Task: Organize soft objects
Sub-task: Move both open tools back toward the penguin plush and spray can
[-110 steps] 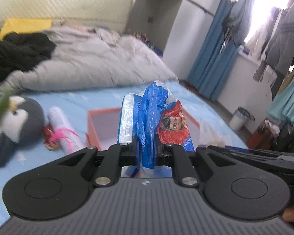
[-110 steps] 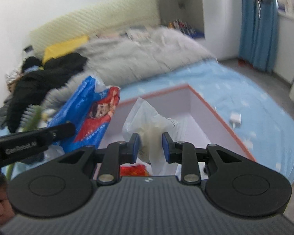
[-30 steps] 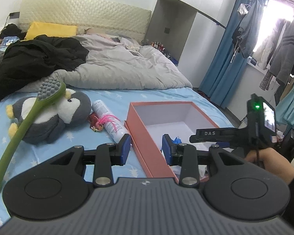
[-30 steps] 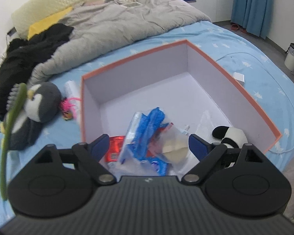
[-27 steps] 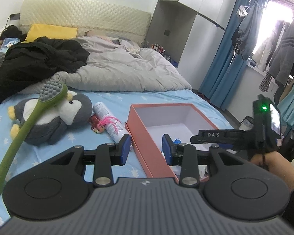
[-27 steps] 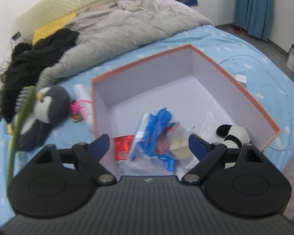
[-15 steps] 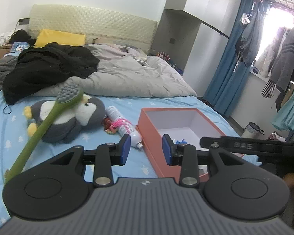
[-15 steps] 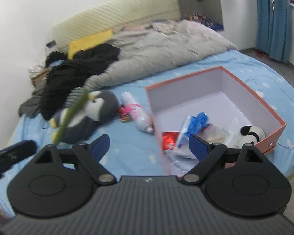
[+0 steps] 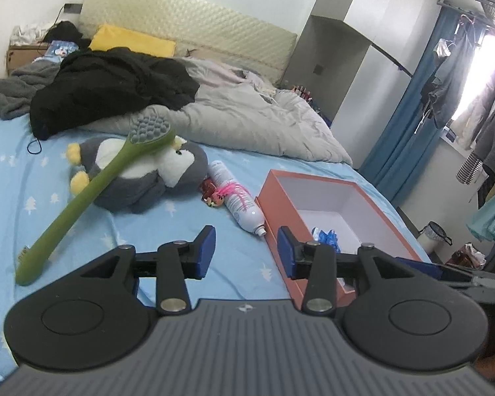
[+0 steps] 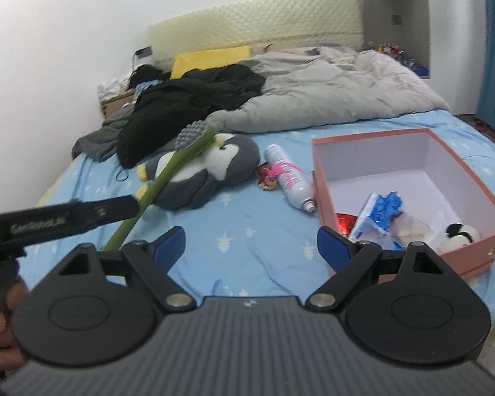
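An orange box (image 9: 274, 211) (image 10: 316, 178) stands on the blue bed sheet. Inside it lie a blue plastic bag (image 10: 379, 214), a clear bag and a small panda toy (image 10: 462, 234). A grey penguin plush (image 9: 148, 178) (image 10: 208, 168) lies left of the box, with a green long-handled brush (image 9: 92, 194) (image 10: 168, 171) leaning over it. A white spray can (image 9: 237, 198) (image 10: 290, 178) and a pink-haired trinket (image 9: 214, 194) lie between plush and box. My left gripper (image 9: 246, 252) hovers before the can, its jaws opening with nothing between them. My right gripper (image 10: 250, 246) is open and empty above the sheet.
A grey duvet (image 9: 247, 122) and black clothes (image 9: 109, 85) are heaped toward the headboard. A yellow pillow (image 9: 132, 41) lies at the back. Blue curtains (image 9: 409, 125), hanging clothes and a bin (image 9: 434, 236) stand to the right of the bed.
Both grippers have drawn back from the box and swung left, so the plush and can sit nearer the middle. The left jaws have widened. The right gripper has risen away from the box.
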{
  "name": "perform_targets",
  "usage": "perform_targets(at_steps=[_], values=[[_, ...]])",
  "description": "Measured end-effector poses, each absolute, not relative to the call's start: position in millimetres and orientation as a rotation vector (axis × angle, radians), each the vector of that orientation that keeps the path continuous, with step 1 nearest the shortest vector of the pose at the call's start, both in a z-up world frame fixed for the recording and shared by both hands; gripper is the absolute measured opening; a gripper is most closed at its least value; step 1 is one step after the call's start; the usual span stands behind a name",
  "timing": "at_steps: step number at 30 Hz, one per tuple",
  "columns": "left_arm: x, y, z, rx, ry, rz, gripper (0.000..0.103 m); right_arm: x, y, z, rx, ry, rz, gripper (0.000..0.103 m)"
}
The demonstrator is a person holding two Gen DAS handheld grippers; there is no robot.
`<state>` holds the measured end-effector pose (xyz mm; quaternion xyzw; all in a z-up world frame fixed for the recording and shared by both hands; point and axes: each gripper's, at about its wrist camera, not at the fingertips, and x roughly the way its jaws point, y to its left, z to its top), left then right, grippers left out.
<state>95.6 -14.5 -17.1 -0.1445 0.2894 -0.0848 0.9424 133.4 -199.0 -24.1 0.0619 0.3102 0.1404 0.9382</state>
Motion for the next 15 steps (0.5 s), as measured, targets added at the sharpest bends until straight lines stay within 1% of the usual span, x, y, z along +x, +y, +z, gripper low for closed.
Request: perform_targets(at_steps=[2,3,5,6,7,12,15], values=[[110.3,-13.1,-24.4,-0.298,0.605,-0.165,0.049,141.5,-194.7,-29.7,0.118,0.644,0.301,0.084],[119.4,-11.4,-28.7,-0.302,0.615,-0.163,0.049,148.3,-192.0,-32.6,0.113,0.650,0.309,0.079],[140.3,-7.6,-37.4,-0.319,0.631,-0.163,0.051,160.1,-186.7,-38.7,0.102,0.662,0.309,0.077],[152.2,-5.5,-43.2,-0.331,0.644,-0.165,0.051,168.7,-184.3,-42.6,0.096,0.666,0.309,0.075],[164.2,-3.6,-48.8,-0.343,0.658,-0.168,0.051,176.2,-182.2,-46.7,0.093,0.669,0.309,0.072],[226.5,6.1,-77.5,-0.412,0.690,-0.186,0.051,222.1,-172.4,-73.9,0.127,0.709,0.294,0.065],[266.0,10.5,-97.6,-0.461,0.711,-0.201,0.051,253.0,-164.4,-95.9,0.153,0.736,0.288,0.056]])
